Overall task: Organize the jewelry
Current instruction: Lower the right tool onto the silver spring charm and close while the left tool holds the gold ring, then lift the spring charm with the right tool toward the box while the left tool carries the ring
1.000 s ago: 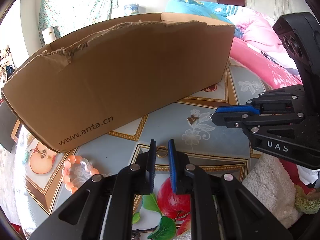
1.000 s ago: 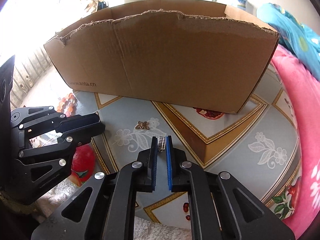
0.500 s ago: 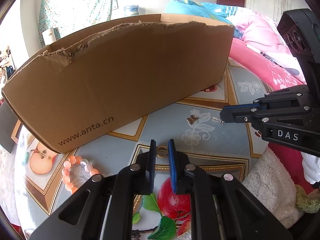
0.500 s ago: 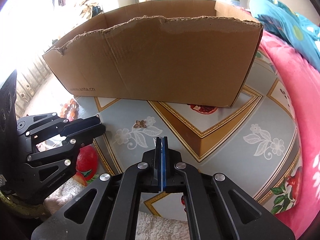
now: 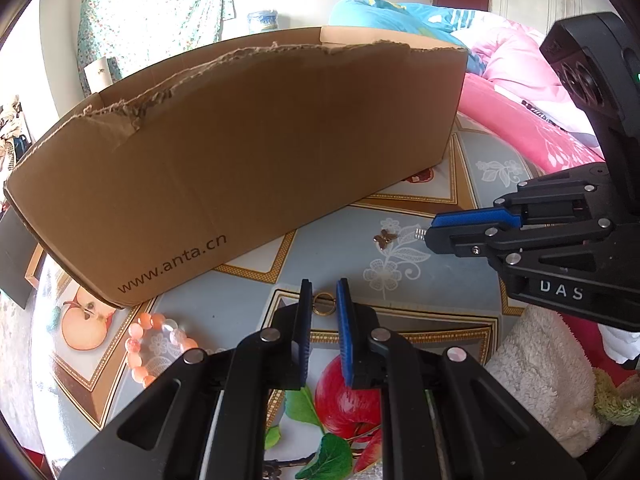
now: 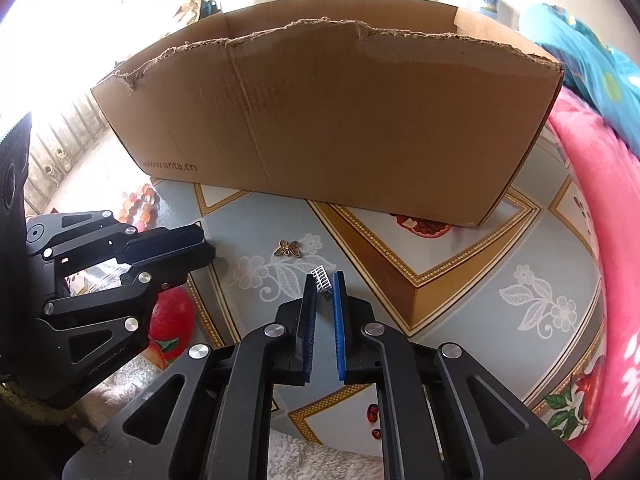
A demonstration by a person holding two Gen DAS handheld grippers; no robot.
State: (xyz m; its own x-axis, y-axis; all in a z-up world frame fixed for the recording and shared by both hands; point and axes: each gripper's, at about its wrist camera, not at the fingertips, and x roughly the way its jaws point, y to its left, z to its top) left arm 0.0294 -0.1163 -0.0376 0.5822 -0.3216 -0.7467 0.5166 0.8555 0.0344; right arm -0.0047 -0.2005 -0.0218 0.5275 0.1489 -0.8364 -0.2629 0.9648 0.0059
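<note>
- The left gripper (image 5: 323,294) points down at the patterned tablecloth (image 5: 448,280), jaws narrowed to a small gap with a gold ring (image 5: 323,305) pinched between the tips – the ring sits upright at the very end of the fingers.
- The right gripper (image 6: 324,280) has its jaws opening; a small silver ladder-shaped piece (image 6: 321,278) stands at the tips, against the left pad and clear of the blue right pad. Whether it is held at all I cannot tell.
- From the left wrist camera the same silver piece (image 5: 420,233) pokes out just past the right gripper (image 5: 430,236).
- A bronze butterfly charm (image 6: 290,249) lies flat on the cloth, near both grippers and touching neither.
- A bracelet of orange and clear beads (image 5: 154,344) lies on the cloth to the left of the left gripper, close to the box corner.
- A torn-rimmed cardboard box (image 6: 340,120) printed "www.anta.cn" stands beyond all the jewelry – its inside is hidden.
- A white fluffy towel (image 5: 536,368) lies at the near table edge.
</note>
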